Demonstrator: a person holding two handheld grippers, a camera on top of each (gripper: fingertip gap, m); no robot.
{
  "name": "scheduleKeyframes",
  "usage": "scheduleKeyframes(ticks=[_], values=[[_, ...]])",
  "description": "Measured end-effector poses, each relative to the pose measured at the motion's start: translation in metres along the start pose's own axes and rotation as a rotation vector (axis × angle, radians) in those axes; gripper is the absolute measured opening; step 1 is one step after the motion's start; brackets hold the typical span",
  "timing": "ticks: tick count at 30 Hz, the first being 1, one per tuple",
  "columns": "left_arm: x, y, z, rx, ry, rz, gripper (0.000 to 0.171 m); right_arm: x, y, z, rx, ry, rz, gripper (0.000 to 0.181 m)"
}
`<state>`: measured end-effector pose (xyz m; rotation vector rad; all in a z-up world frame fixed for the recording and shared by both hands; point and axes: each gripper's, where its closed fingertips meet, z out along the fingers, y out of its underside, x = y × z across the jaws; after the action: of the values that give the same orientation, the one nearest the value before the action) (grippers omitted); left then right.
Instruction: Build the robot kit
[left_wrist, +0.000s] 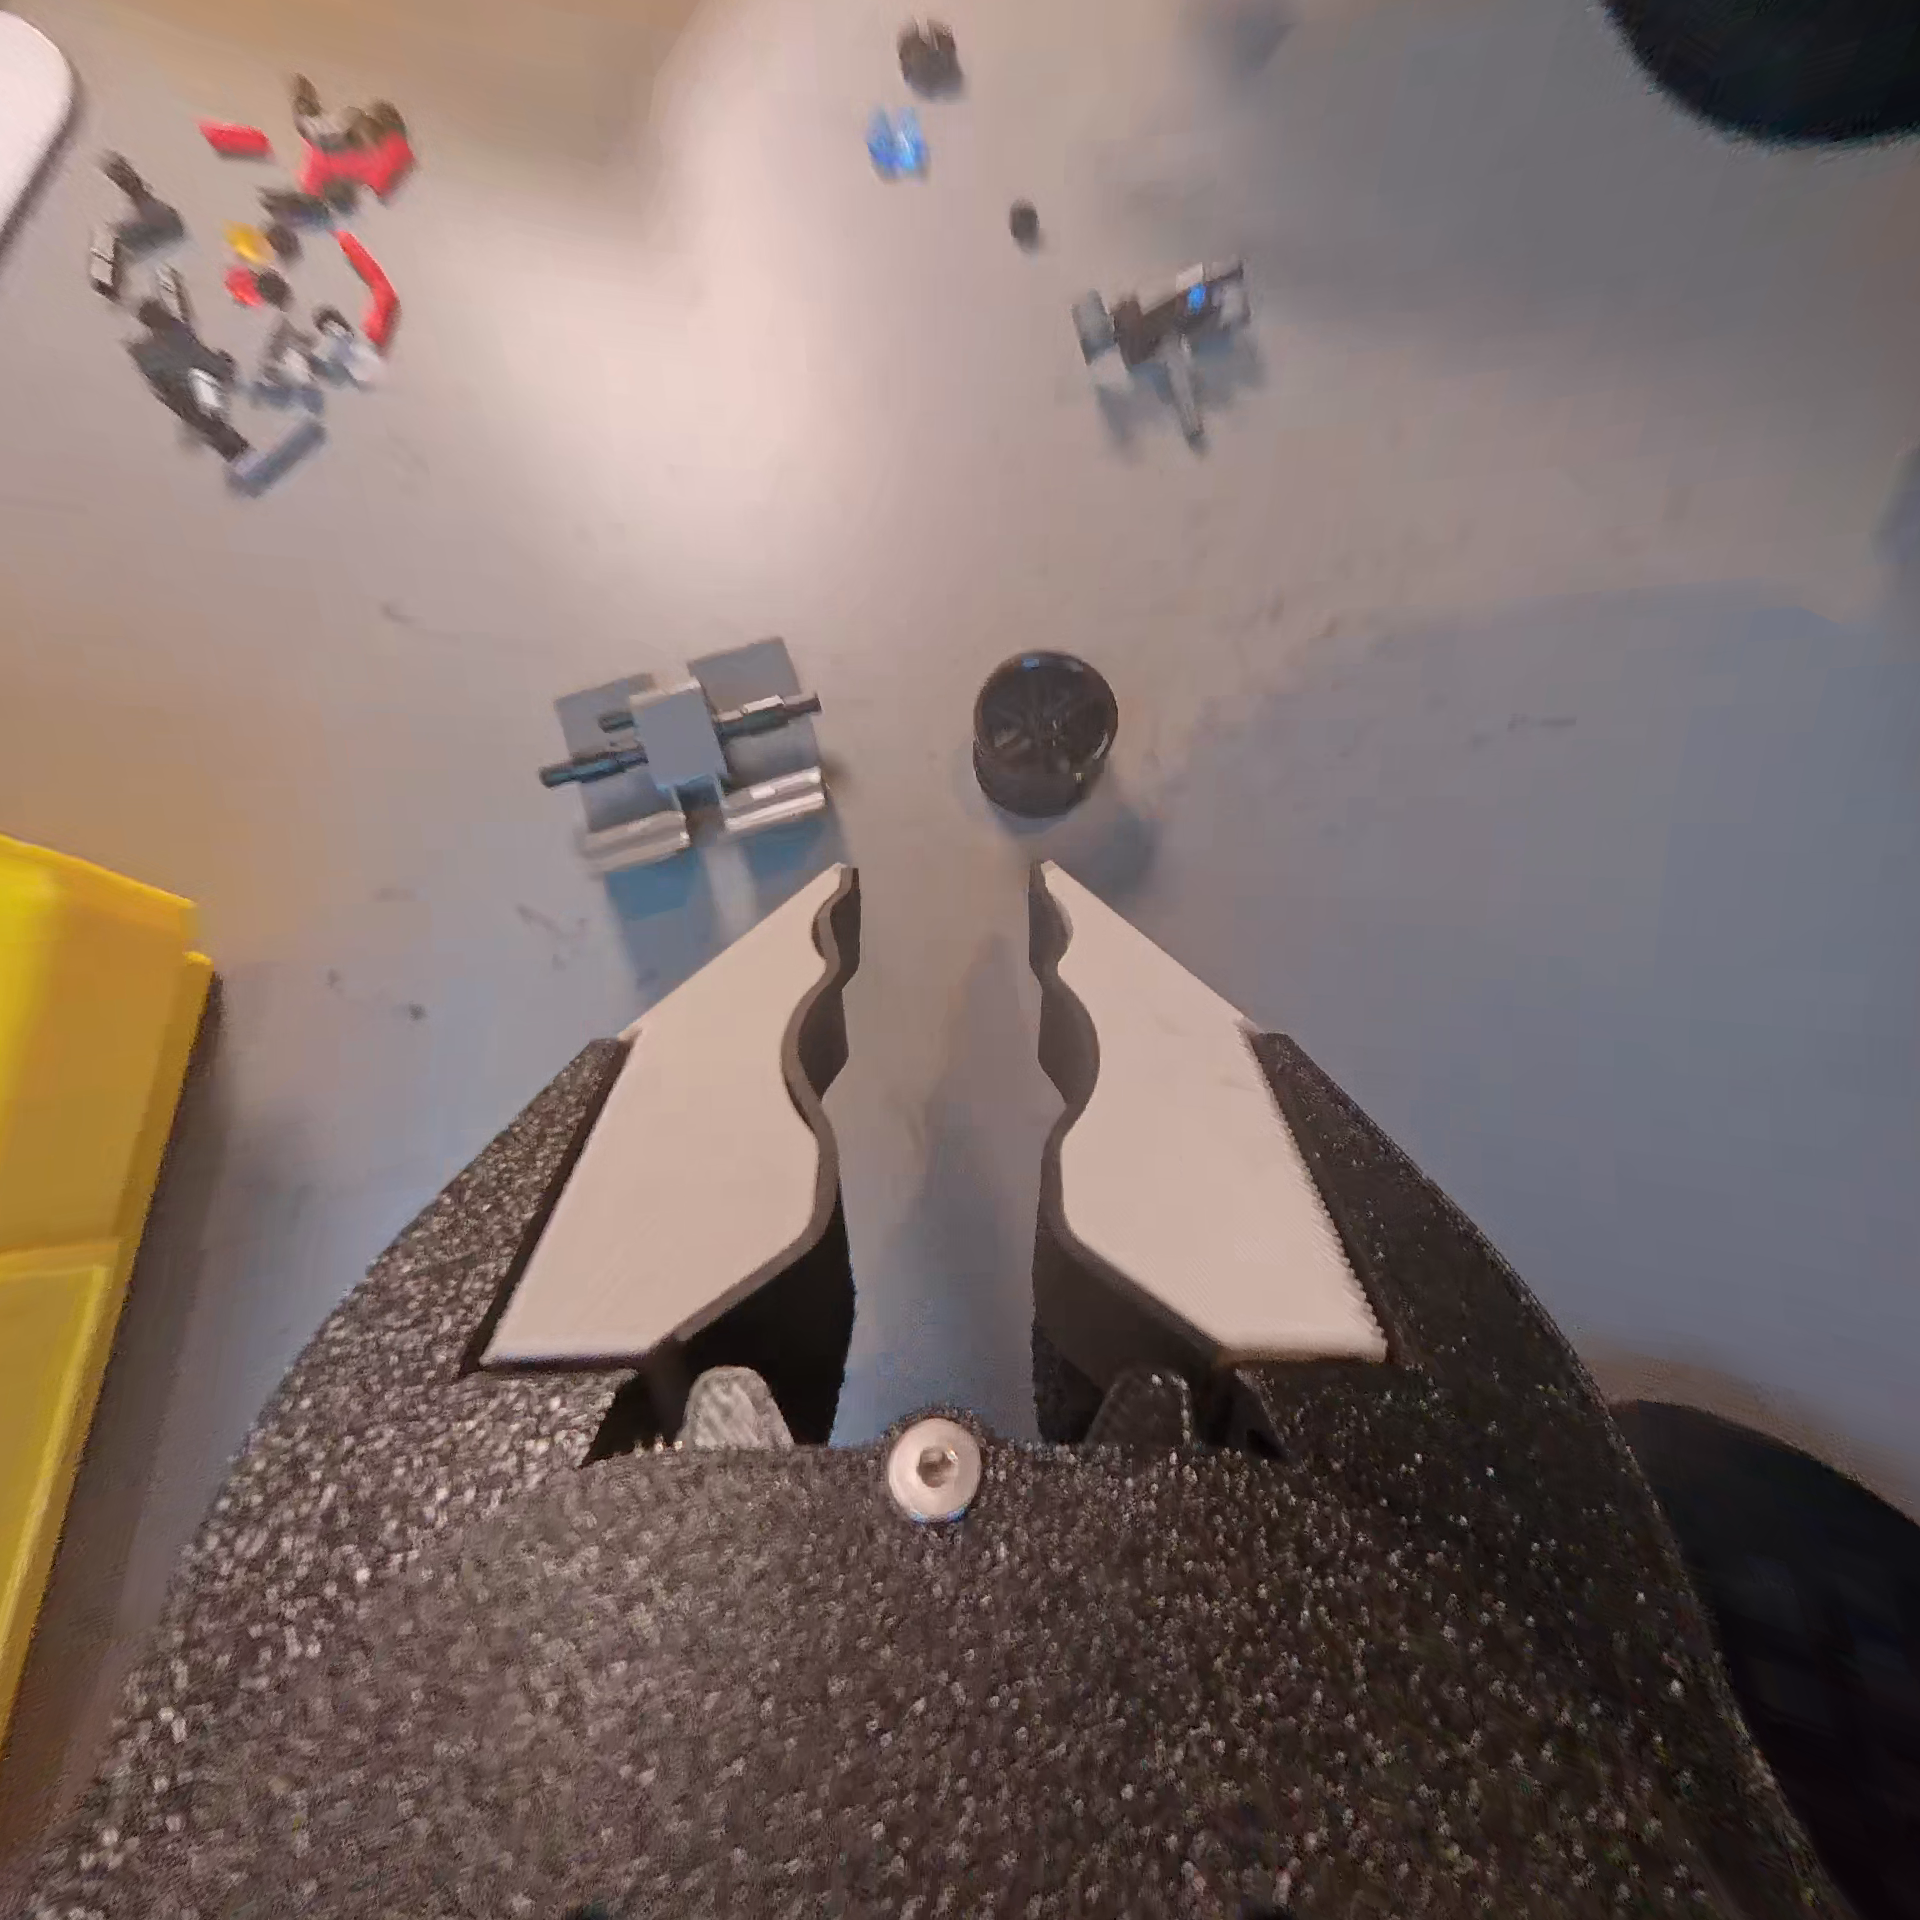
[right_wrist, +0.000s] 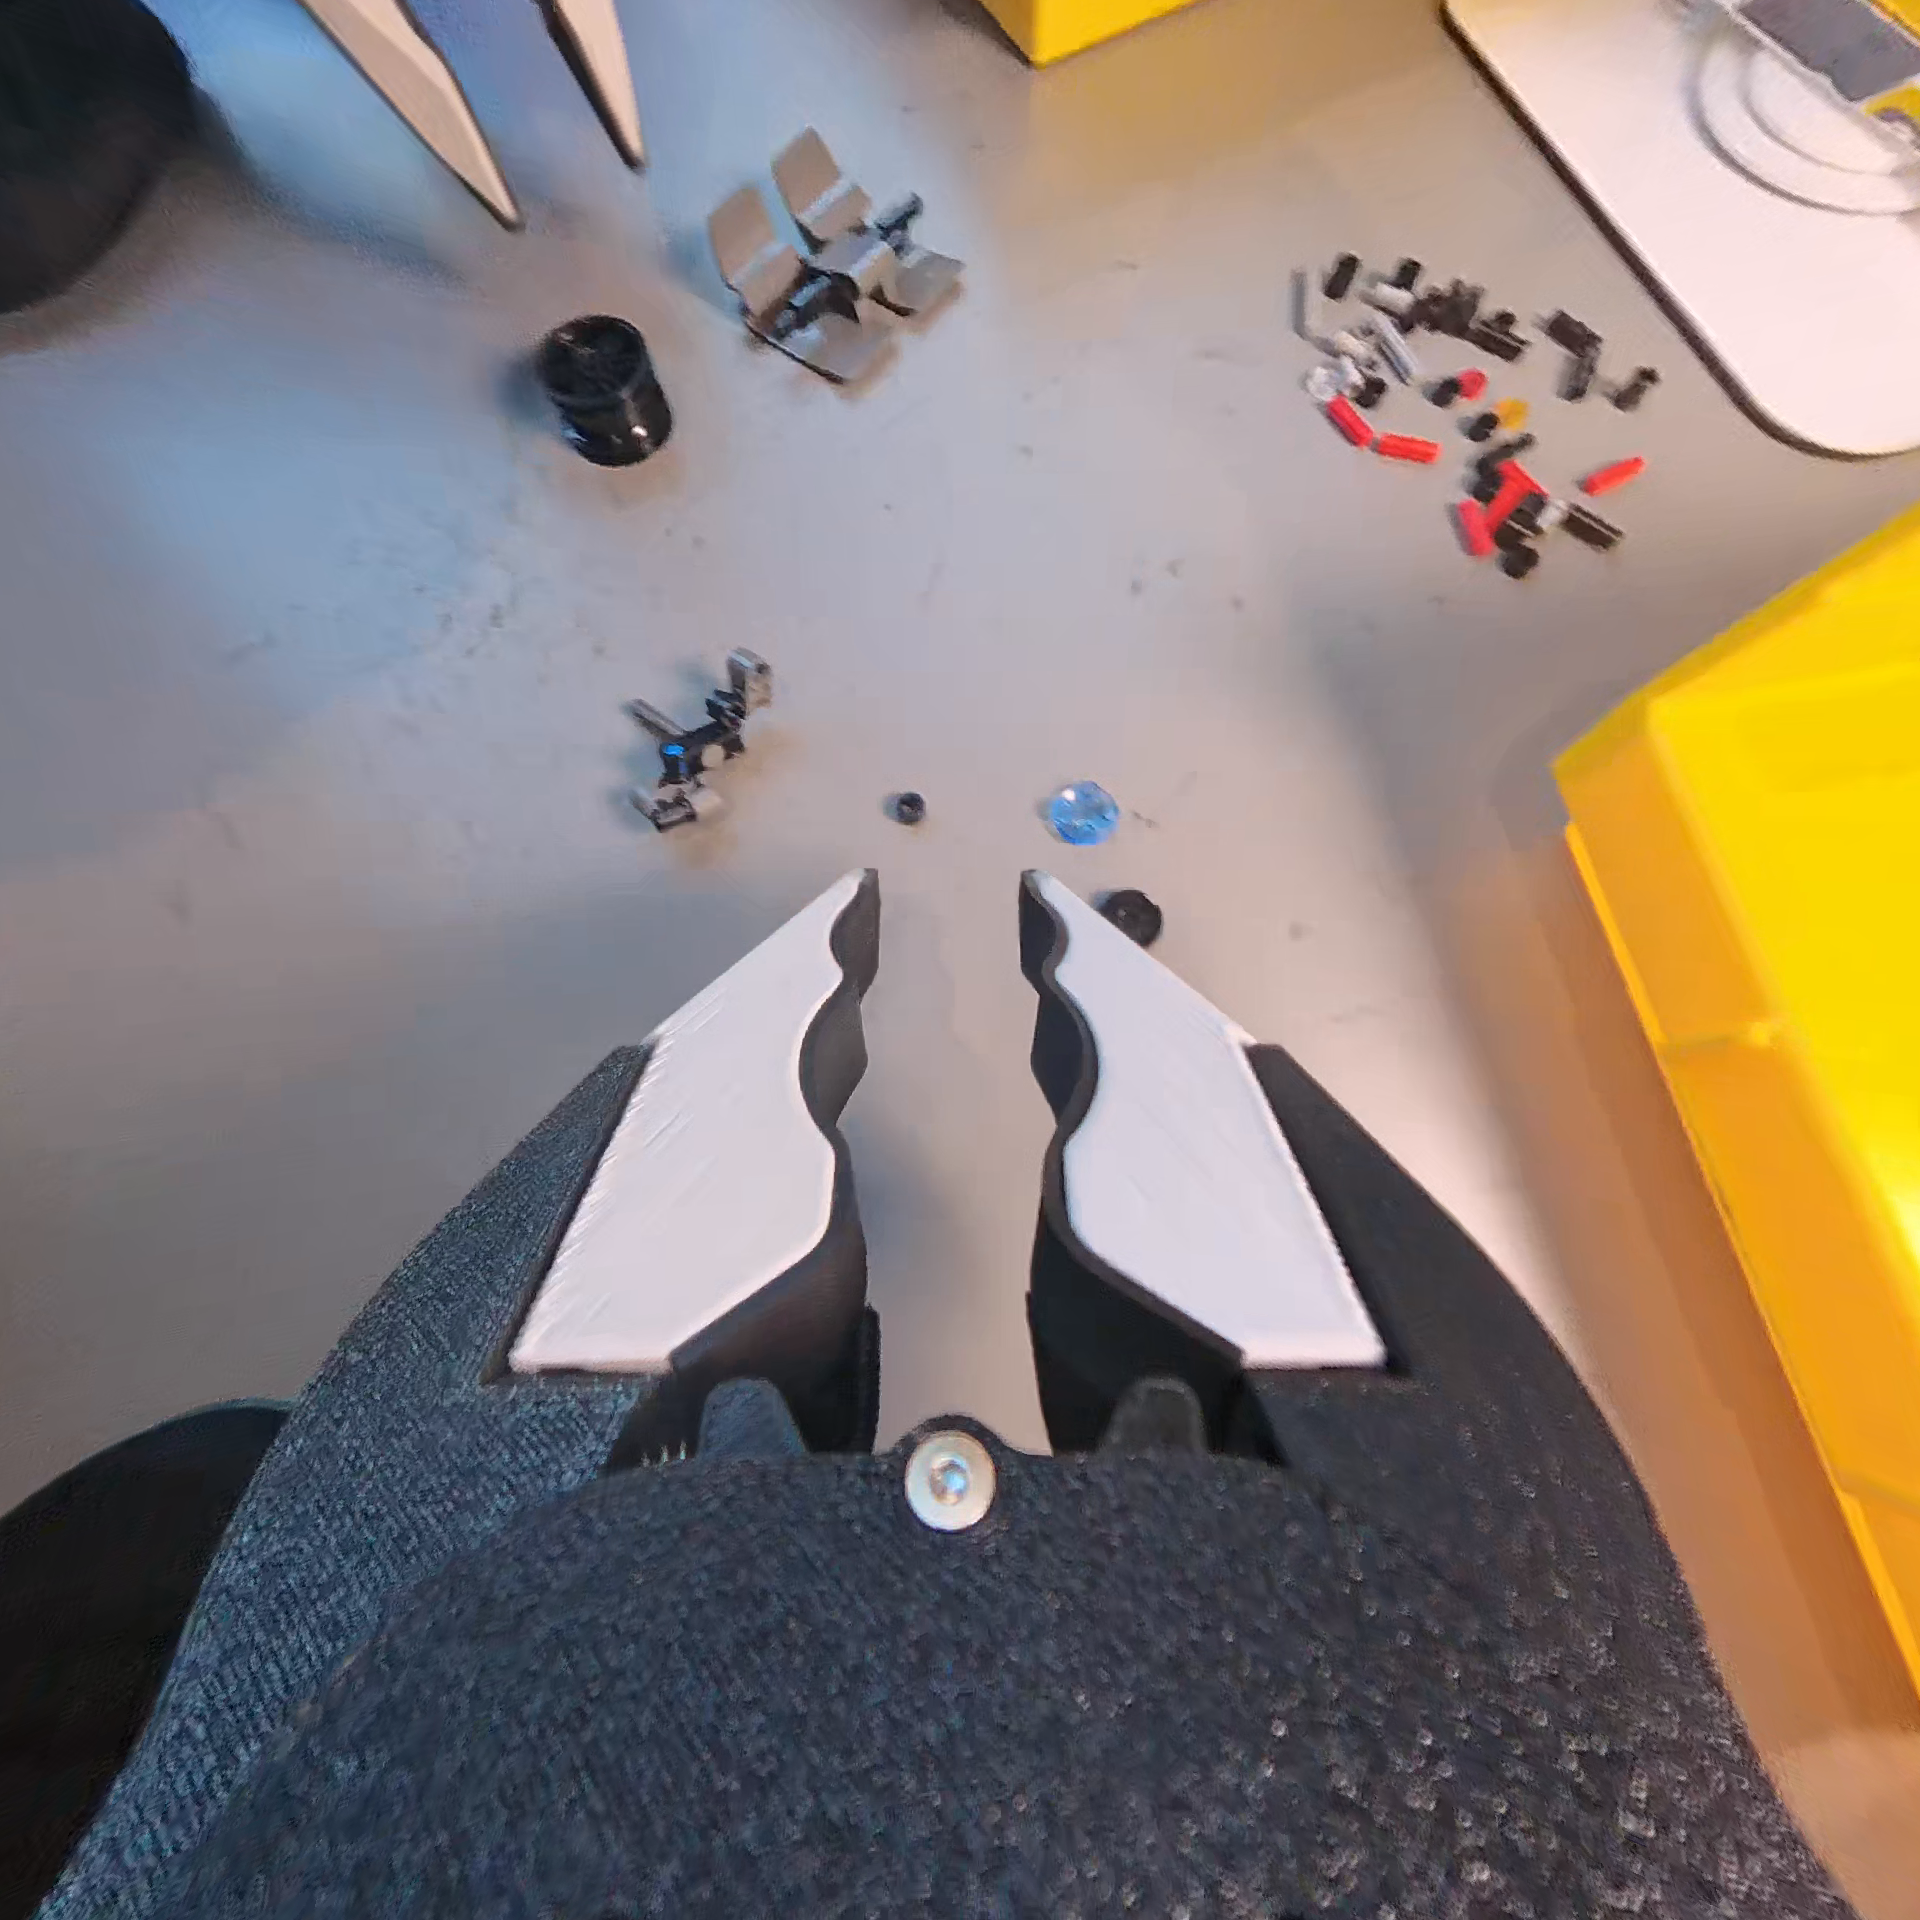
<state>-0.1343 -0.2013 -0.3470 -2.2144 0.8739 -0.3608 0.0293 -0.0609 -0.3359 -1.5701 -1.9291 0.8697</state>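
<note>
- Left hand-held gripper (left_wrist: 943, 883): jaws apart w/ a narrow gap, nothing between them, above the grey bench (left_wrist: 1455, 831). Its tips also show at the far left of the right wrist view (right_wrist: 577, 187).
- Nearest to it: black wheel (left_wrist: 1044, 727), just ahead and slightly right of the tips, not touching; grey block assembly w/ black axle (left_wrist: 691, 753), just ahead and left.
- Right hand-held gripper (right_wrist: 948, 883): jaws likewise narrowly apart, empty.
- Nearest to it: small black round piece (right_wrist: 1132, 914), beside its right fingertip; contact cannot be told. Small black ring (right_wrist: 906, 807) and clear blue round stud (right_wrist: 1083, 810) just ahead.
- Farther off: small black-and-grey assembly w/ blue spot (right_wrist: 698, 743); scatter of red, black, grey pieces (right_wrist: 1475, 405).
- Yellow bins: one at the bench's right side (right_wrist: 1766, 935), one near the far edge (right_wrist: 1081, 26).
</note>
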Motion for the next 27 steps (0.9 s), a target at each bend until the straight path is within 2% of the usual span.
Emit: scheduleKeyframes(ticks=[2,6,11,19,27], values=[[-0.002,-0.019,-0.004,0.107,-0.01,-0.016,0.031,0.005,0.004,0.004,-0.008,0.013,0.011,0.024],[0.012,-0.057,0.006,0.274,0.032,-0.014,0.029,-0.008,0.006,0.031,-0.055,-0.019,-0.027,0.022],[0.041,-0.083,0.026,0.346,0.106,0.008,0.028,-0.015,0.008,0.048,-0.123,-0.025,-0.067,0.019],[0.056,-0.089,0.038,0.359,0.148,0.009,0.026,-0.012,0.007,0.051,-0.139,-0.041,-0.045,0.015],[0.046,-0.087,0.038,0.371,0.108,-0.014,0.024,-0.011,0.007,0.052,-0.155,-0.066,-0.052,0.009]])
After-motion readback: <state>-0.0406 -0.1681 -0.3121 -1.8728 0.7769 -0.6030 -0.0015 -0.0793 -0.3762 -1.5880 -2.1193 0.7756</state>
